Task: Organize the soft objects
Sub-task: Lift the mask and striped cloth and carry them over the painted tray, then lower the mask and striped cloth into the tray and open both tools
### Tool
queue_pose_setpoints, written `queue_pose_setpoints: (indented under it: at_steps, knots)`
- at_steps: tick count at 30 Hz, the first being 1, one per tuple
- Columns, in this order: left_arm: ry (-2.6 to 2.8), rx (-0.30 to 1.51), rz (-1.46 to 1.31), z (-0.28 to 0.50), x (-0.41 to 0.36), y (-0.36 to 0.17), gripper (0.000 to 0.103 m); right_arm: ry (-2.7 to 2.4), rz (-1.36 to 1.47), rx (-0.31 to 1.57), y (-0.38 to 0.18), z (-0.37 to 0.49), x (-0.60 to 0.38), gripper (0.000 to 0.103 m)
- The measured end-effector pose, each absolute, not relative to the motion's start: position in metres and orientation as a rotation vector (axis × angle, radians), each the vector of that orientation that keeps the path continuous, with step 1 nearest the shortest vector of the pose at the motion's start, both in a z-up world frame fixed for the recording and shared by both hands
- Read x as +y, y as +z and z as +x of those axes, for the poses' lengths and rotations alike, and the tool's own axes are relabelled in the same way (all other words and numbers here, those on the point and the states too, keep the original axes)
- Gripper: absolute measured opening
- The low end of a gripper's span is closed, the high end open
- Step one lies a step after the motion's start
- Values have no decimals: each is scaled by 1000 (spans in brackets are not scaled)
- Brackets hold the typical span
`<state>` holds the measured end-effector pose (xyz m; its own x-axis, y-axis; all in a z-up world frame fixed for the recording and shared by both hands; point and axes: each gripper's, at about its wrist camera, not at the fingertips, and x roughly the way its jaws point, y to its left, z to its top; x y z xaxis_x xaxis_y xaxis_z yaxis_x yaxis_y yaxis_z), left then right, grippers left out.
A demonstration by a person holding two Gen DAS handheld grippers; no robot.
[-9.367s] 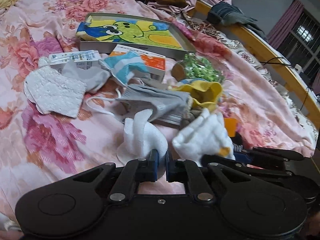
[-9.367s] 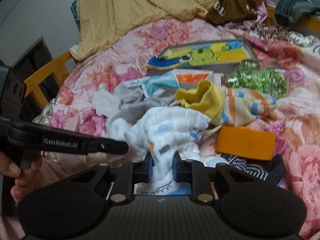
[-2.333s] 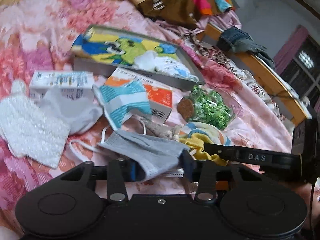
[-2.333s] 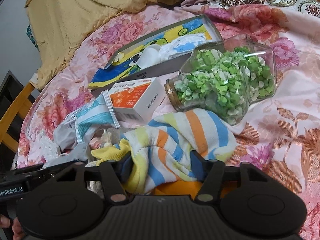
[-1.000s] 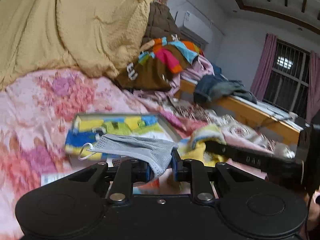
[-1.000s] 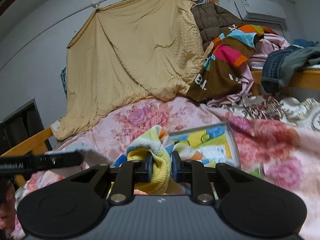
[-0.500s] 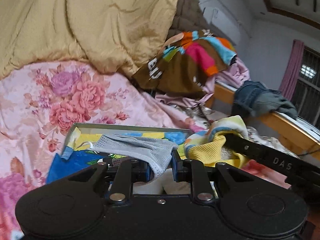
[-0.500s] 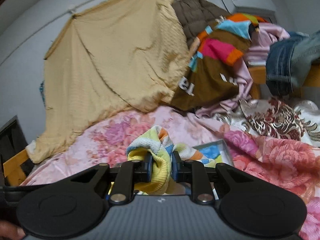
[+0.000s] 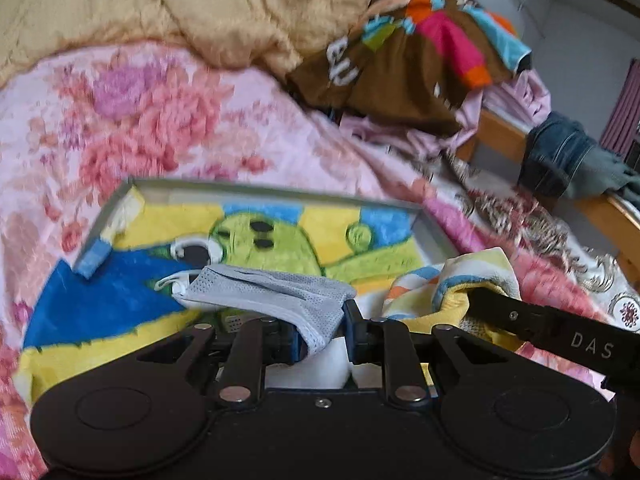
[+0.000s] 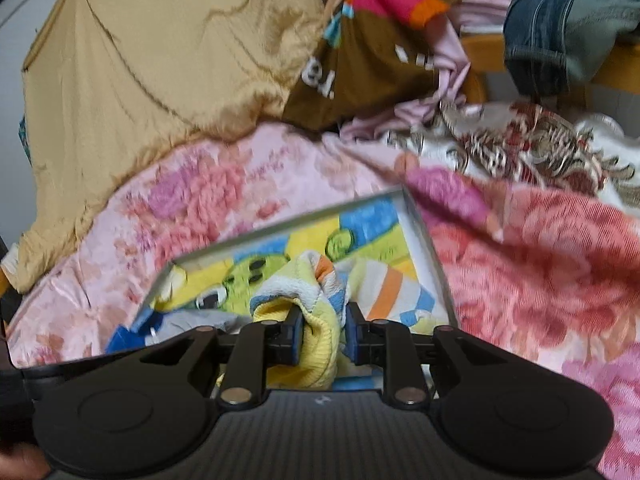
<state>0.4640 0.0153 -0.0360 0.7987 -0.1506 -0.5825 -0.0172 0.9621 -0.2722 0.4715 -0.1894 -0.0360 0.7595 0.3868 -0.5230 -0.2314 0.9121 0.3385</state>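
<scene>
Left tool (image 9: 322, 330) clamped on grey mask (image 9: 272, 294); right tool (image 10: 322, 336), jaws opening, around striped sock (image 10: 316, 312) (both over cartoon box (image 9: 120, 200)).

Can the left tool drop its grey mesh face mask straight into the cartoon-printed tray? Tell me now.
Probably yes. The left tool holds the grey mesh face mask right above the cartoon-printed tray; nothing blocks its way, and the striped yellow sock sits beside it.
</scene>
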Motion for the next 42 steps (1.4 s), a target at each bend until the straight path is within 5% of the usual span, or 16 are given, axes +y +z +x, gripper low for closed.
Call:
queue_pose_setpoints:
  at_steps: [24, 33, 42]
  knots:
    - [-24, 674, -250, 434, 11, -30, 61, 345, 256, 665, -32, 466, -200, 51]
    - [32, 637, -259, 420, 19, -10, 84, 354, 275, 640, -17, 457, -209, 78]
    - [78, 593, -265, 400, 23, 15, 95, 386, 279, 564, 6, 437, -218, 96]
